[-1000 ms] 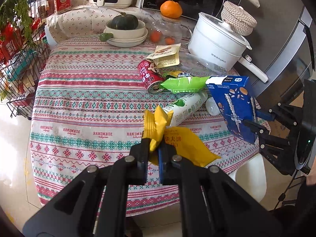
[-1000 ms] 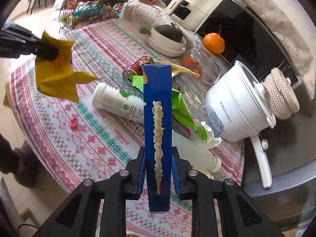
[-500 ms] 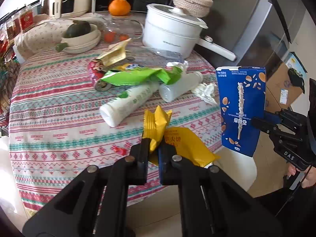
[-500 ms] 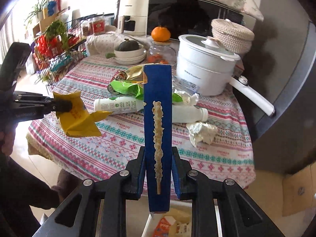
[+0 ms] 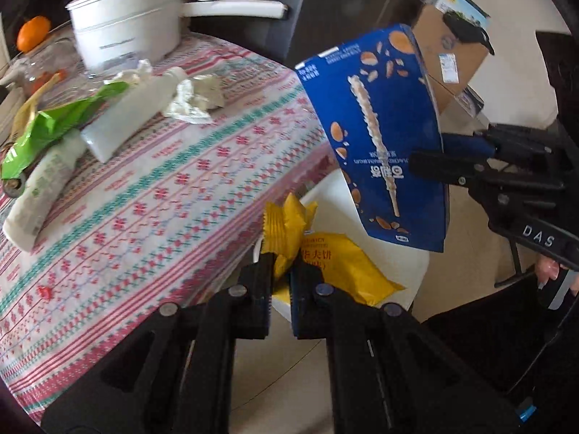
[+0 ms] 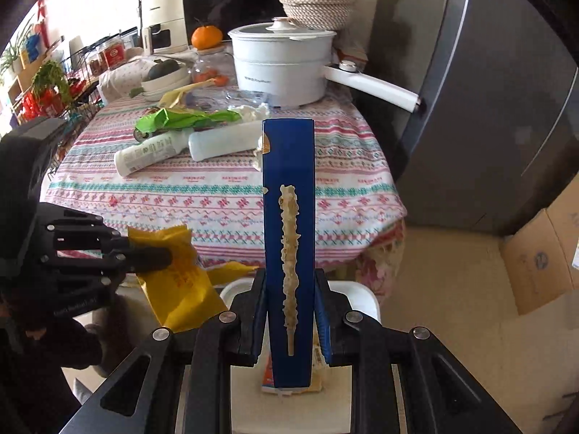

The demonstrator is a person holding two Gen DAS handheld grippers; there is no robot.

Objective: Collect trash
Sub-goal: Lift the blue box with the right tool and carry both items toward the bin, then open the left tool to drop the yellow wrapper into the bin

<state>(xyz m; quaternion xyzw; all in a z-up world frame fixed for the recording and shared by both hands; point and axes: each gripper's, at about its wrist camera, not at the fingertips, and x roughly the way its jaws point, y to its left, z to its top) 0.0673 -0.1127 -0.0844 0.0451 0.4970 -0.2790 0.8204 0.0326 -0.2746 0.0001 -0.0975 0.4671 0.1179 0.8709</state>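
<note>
With each tool clamped, left tool (image 5: 281, 271) on yellow wrapper (image 5: 325, 260), right tool (image 6: 290, 311) on blue box (image 6: 288, 195), we should centre both over the white bin (image 6: 365, 298) before letting go.

Black left tool (image 5: 281, 277), silver screws; right tool (image 6: 290, 320) blue pads.

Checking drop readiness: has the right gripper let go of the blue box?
No, the right gripper has both fingers pressed against the blue box.

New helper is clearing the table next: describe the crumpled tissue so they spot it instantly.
Start at the big white pot on the patterned tablecloth. In front of it, beside the plain white bottle, lies the crumpled tissue: the only soft, shapeless white wad among bottles and wrappers.
</note>
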